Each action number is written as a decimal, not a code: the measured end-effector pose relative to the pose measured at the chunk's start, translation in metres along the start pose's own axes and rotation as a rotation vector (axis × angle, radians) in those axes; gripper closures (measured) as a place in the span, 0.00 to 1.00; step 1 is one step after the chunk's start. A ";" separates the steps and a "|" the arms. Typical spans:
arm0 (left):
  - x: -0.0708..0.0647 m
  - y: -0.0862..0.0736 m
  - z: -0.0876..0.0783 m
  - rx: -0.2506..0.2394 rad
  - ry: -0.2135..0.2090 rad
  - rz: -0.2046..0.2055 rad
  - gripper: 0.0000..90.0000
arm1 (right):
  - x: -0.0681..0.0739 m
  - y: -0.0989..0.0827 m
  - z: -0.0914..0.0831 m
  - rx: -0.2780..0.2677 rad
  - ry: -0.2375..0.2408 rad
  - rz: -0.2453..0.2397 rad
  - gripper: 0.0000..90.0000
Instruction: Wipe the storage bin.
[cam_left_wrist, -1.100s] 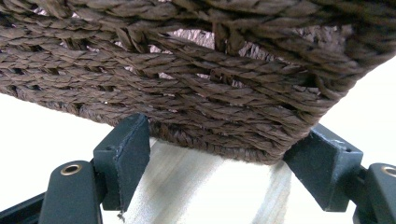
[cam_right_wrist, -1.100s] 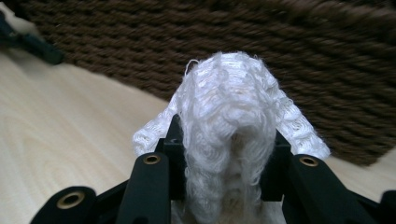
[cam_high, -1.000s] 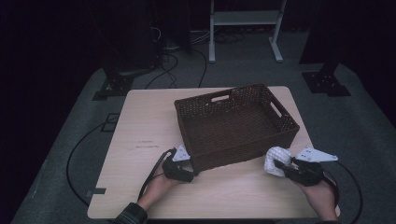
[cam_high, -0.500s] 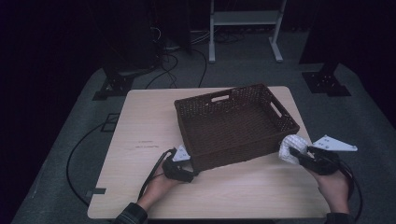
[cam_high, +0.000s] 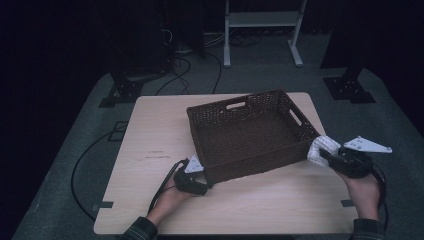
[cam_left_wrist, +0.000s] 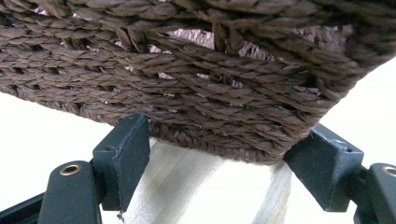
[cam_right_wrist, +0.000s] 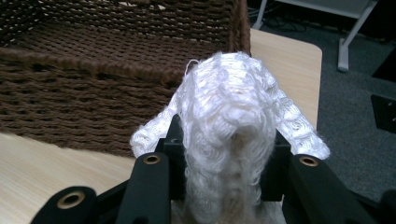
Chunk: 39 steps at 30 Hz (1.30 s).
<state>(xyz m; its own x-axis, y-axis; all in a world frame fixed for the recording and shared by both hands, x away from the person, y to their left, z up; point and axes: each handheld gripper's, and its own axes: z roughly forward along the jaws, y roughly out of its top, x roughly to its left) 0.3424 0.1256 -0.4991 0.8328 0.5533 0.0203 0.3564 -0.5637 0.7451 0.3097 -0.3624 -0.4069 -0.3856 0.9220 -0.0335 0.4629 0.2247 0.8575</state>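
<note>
At basket's right end | right gripper (cam_high: 327, 156) clamps white knit cloth (cam_high: 320, 148) | left gripper (cam_high: 200, 176) apparently grips wicker basket (cam_high: 250, 132) corner | next: lift cloth over rim, release inside

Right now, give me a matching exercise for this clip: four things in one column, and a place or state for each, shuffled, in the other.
Things:
1. basket
2. cloth
3. left gripper
4. table

Places or states:
A. white, pinched between shut jaws by the basket's right end
B. pale wood, bearing the rest
C. dark brown wicker, nothing in it
D. jaws set around the basket's near corner

Pairs: 1-C, 2-A, 3-D, 4-B
</note>
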 end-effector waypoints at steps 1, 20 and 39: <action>0.000 0.000 0.000 0.000 0.000 0.000 0.26 | -0.001 0.000 0.002 0.001 -0.002 0.001 0.70; 0.001 0.000 0.000 0.000 -0.003 0.002 0.26 | -0.011 -0.021 0.018 0.042 0.004 0.043 0.70; 0.001 0.000 0.000 -0.001 -0.004 0.002 0.27 | -0.008 -0.037 0.037 0.127 0.015 0.056 0.70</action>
<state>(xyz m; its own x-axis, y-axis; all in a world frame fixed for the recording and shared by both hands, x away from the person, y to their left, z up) 0.3429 0.1261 -0.4990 0.8353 0.5495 0.0190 0.3543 -0.5644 0.7456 0.3249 -0.3671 -0.4574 -0.3678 0.9297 0.0211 0.5810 0.2120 0.7858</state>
